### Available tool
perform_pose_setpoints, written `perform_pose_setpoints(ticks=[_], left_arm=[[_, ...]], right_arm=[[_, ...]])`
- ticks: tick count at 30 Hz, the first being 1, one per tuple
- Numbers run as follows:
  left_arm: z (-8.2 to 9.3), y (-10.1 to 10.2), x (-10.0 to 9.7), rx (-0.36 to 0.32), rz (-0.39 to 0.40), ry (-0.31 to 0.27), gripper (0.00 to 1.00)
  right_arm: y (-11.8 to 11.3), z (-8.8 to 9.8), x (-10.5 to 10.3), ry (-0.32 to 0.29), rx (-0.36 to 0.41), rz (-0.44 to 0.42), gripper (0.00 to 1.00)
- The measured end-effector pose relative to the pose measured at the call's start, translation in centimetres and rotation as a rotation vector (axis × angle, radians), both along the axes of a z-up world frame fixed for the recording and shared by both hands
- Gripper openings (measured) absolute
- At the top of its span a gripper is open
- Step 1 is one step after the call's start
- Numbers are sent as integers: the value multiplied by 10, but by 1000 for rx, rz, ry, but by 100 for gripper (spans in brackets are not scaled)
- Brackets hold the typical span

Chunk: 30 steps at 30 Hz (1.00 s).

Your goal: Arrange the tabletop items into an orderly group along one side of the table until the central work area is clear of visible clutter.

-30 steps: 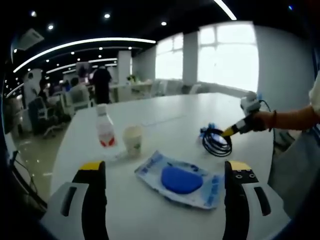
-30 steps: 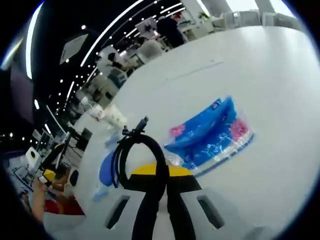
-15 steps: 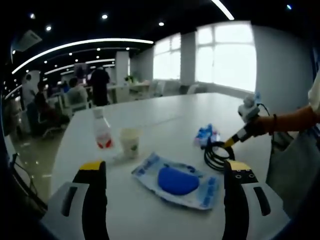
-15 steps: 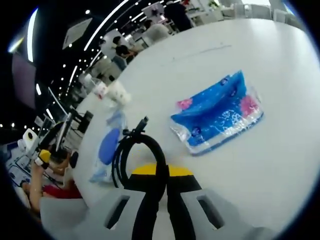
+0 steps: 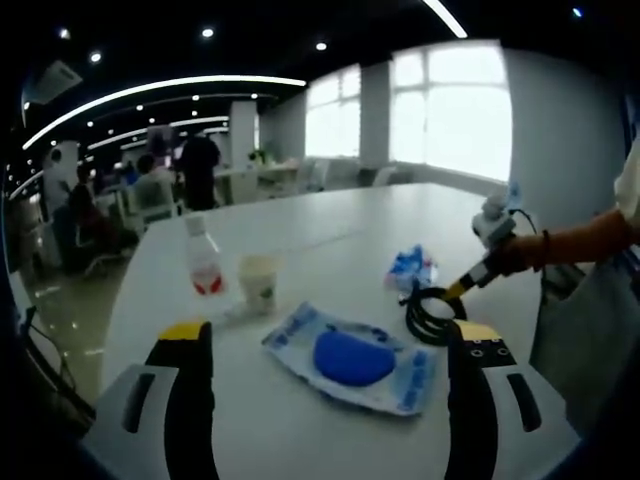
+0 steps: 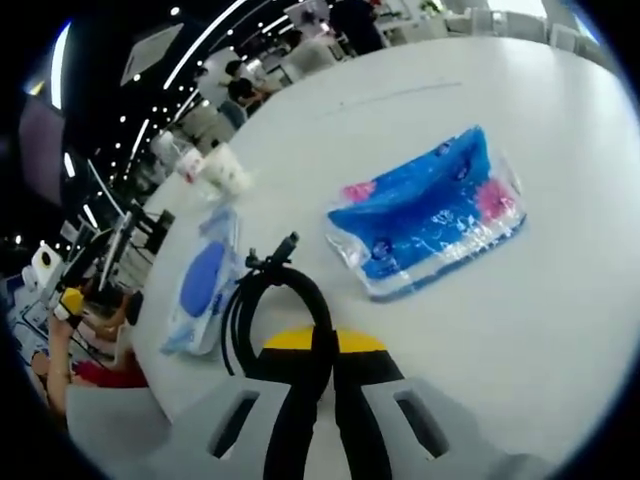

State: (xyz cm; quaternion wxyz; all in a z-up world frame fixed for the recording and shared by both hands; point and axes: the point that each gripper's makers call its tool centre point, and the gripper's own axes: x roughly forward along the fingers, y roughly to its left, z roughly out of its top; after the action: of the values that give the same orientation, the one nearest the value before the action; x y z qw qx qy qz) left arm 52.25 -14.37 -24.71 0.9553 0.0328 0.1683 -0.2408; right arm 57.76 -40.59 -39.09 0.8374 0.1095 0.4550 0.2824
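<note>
My right gripper point(image 6: 322, 352) is shut on a coiled black cable point(image 6: 268, 306), which hangs over the white table point(image 6: 520, 330). The left gripper view has that gripper point(image 5: 462, 288) coming in from the right with the cable coil point(image 5: 432, 310) beside a blue tissue pack point(image 5: 411, 268). My left gripper point(image 5: 325, 345) stands open above the table edge, nothing between its jaws. Ahead of it lies a clear bag with a blue round item point(image 5: 352, 358). Farther back stand a paper cup point(image 5: 259, 282) and a small bottle point(image 5: 204, 260). In the right gripper view the tissue pack point(image 6: 432, 215) lies ahead and the blue bag point(image 6: 201, 290) to the left.
The table point(image 5: 330, 235) runs far back toward bright windows. People sit and stand at desks beyond its far left side. A person's arm in an orange sleeve point(image 5: 580, 240) holds the right gripper. The cup point(image 6: 226, 170) and bottle point(image 6: 184, 157) show at the far edge in the right gripper view.
The right gripper with the cable has moved slightly toward the tissue pack and the blue bag. The left gripper stays open, its view nearly unchanged.
</note>
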Motion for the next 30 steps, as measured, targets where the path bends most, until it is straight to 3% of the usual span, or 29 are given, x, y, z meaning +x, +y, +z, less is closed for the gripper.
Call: perform_pose_setpoints(ticks=[9,22,24,27,30], left_arm=[[1,-5,-1,-4,-9,2,94],[-4,-9,-2,5,-22,19,94],[-5,-10,-2,7,-26,22,93],[-4,-9,-3,7,-27,20,94],[-4,-9,-3,6,-22,19,93]], right_arm=[[-6,-13,-3,24,-73,-5,5],[-4,-11,1,6,-61,-14,7],[-2,-9,1,6,-62,-8,10],[2,-3,1,-5,-44,1,23],[6,4,3,-66,-54,65,34]])
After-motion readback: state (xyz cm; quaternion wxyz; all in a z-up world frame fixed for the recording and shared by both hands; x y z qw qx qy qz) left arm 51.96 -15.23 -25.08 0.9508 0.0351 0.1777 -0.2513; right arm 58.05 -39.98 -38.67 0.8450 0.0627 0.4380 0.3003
